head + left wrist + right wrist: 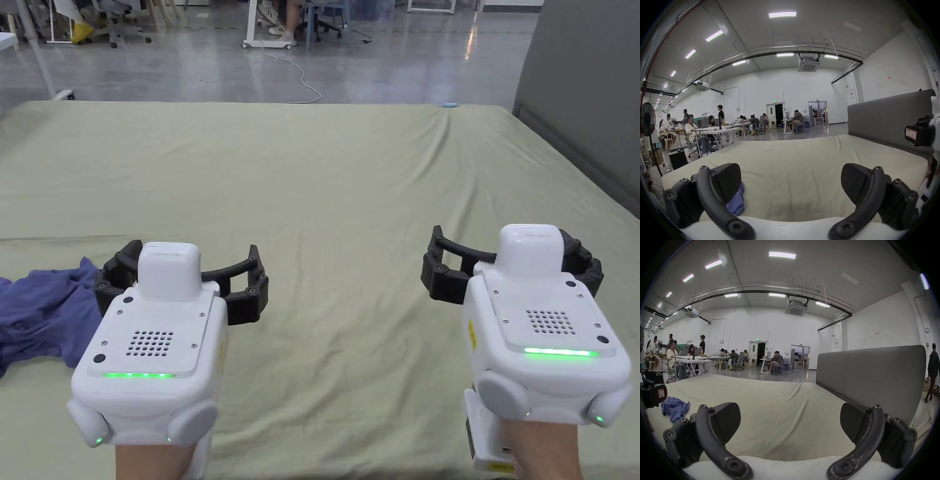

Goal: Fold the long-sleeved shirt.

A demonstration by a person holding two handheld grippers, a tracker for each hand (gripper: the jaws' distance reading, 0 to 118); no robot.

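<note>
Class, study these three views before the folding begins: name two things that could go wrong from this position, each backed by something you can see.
1. The shirt lies crumpled at the bed's left edge; a careless pull might drag it off.
2. It is bunched, so the open left gripper may pinch several layers at once.
3. The open right gripper hovers far from it, so a two-handed spread needs a long reach.

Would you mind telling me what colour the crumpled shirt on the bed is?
The shirt is a plain blue-purple, clearest in the right gripper view.

Shirt (pixel 37 312): on the bed sheet (pixel 337 187), far left, bunched.
Left gripper (pixel 187 284): just right of shirt.
Right gripper (pixel 509 262): well right of it.
Headboard (pixel 581 94): along bed's right edge.
</note>
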